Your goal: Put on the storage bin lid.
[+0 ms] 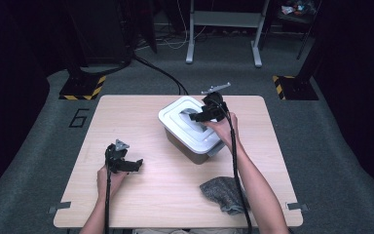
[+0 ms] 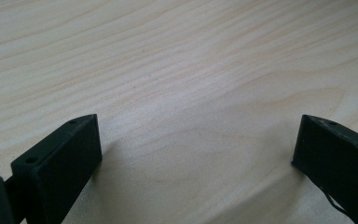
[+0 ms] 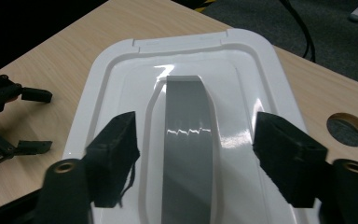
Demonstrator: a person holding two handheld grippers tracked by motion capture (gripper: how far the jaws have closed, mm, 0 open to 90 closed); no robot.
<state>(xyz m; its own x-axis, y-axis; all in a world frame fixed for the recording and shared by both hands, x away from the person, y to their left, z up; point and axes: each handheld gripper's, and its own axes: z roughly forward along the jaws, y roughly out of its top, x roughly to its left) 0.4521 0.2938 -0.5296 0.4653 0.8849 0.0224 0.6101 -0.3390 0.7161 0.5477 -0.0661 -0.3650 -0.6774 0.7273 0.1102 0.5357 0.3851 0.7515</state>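
We see the white lid [image 1: 187,123] sitting flat on the box [image 1: 191,146], which stands at the middle of the desk [image 1: 141,195] toward its far side, so the closing looks done, though we cannot tell from here whether the lid is pressed down all round. Our right gripper [image 3: 193,147] hovers over the lid's grey handle [image 3: 189,140] with its jaws spread to either side of it and gripping nothing. Our left gripper [image 2: 193,154] rests open and empty near the desk's left front, and the grey cloth [image 1: 224,194] lies untouched at the right front, perhaps what is left.

Right gripper [image 1: 195,117] over lidded box [image 1: 189,130]
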